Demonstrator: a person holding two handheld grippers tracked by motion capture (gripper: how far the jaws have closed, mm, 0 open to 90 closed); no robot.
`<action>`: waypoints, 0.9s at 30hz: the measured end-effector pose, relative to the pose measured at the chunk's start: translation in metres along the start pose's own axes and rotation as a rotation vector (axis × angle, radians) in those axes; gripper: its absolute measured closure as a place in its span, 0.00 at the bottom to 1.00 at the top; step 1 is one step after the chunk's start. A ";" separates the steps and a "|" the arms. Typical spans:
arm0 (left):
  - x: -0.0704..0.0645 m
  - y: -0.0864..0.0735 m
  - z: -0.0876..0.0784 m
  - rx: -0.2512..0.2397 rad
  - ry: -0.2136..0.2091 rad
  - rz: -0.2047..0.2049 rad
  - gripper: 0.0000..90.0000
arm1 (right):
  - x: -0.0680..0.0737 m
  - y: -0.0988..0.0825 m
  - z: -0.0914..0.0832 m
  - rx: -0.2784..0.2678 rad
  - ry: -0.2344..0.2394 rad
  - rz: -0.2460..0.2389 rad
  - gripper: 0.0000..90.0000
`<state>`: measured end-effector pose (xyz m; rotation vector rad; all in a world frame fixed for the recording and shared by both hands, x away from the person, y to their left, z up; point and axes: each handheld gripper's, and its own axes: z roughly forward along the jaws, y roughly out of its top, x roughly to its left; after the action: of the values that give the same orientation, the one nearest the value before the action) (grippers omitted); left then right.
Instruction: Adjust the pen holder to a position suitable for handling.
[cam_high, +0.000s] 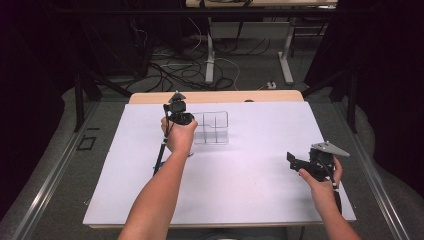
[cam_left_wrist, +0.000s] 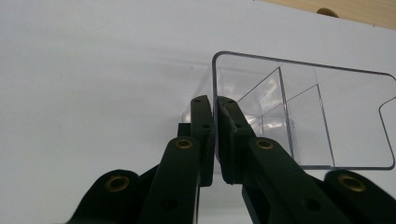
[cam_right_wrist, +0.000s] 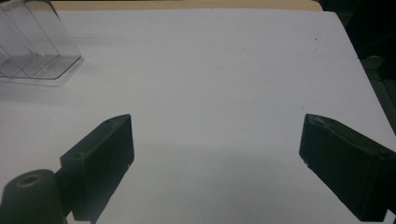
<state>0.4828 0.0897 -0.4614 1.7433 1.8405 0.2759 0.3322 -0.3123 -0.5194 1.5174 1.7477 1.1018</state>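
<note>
On the far left part of the white sheet (cam_high: 250, 165) that covers the bench (cam_high: 215, 96), a clear plastic organizer (cam_high: 211, 128) with inner dividers is seen standing upright. The left gripper (cam_high: 186, 119) is held at its left wall. From the left gripper view, the left gripper (cam_left_wrist: 215, 105) is seen with its jaws drawn together on the organizer's (cam_left_wrist: 327, 116) thin near wall, one jaw outside the wall and one inside the compartment, so that the wall is clamped between them. The organizer's rim is seen curving at the corner just above the jaw tips, and two dividers are visible deeper inside.

Toward the near right of the sheet, well apart from the organizer, the right gripper (cam_high: 292, 161) is held above the bare surface by the person's right hand (cam_high: 322, 177). In the right gripper view, the right gripper (cam_right_wrist: 217, 140) is shown with its jaws spread wide, nothing between them but the white sheet (cam_right_wrist: 224, 70). The organizer (cam_right_wrist: 32, 46) is seen at the upper left of that view, far from those jaws.
</note>
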 end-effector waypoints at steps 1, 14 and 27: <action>0.000 0.000 0.000 0.000 -0.004 0.002 0.96 | 0.000 0.000 0.000 -0.004 -0.003 0.000 0.11; -0.007 -0.004 0.003 -0.002 -0.021 0.042 0.95 | 0.001 -0.001 0.001 -0.001 -0.003 0.002 0.11; 0.000 -0.002 0.003 0.009 -0.071 0.027 0.92 | 0.000 -0.001 0.001 0.005 -0.001 0.008 0.11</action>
<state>0.4824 0.0887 -0.4651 1.7631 1.7715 0.2144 0.3325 -0.3119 -0.5205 1.5286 1.7469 1.1009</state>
